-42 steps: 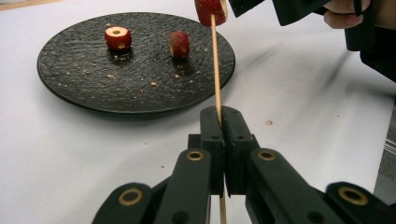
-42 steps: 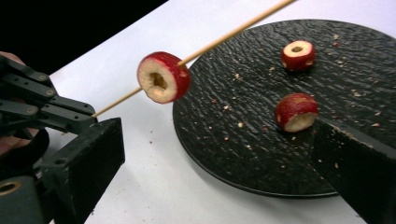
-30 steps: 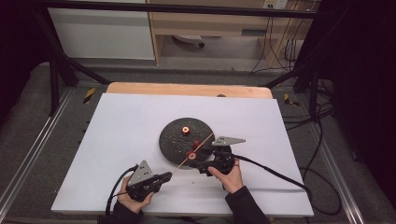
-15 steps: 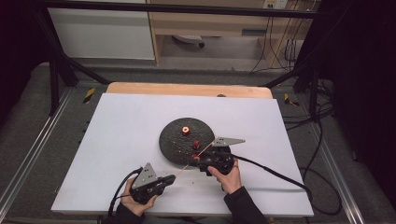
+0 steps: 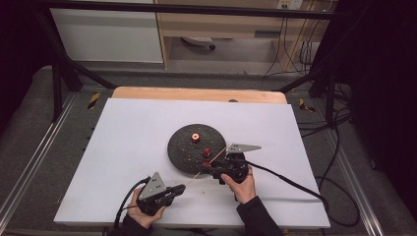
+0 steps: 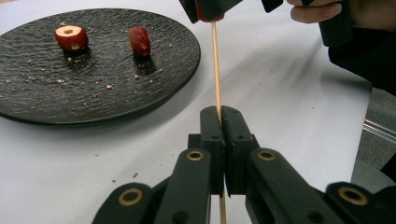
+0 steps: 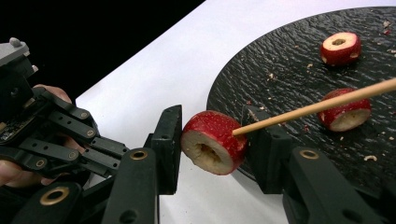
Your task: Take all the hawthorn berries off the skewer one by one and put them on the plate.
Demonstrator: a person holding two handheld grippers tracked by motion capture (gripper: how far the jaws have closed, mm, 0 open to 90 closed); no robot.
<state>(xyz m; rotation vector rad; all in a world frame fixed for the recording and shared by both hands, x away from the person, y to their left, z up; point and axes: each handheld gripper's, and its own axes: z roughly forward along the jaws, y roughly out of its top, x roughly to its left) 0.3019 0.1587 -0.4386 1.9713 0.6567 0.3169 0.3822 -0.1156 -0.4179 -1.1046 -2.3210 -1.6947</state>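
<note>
The left gripper [image 6: 219,116] clamped the skewer [image 6: 215,65], while the right gripper [image 7: 212,142] gripped a cored red fruit piece [image 7: 213,141].

Lab, rig frame [image 5: 59,73], floor cables [image 5: 339,147]

A white sheet [image 5: 123,147] lies under the left gripper [image 5: 179,189] and right gripper [image 5: 208,167], with a strip of bare wooden tabletop [image 5: 196,93] beyond them, a white cabinet [image 5: 105,34] farther off, and black cables [image 5: 339,147] on the grey floor [image 5: 29,132] to the right gripper's side.
</note>
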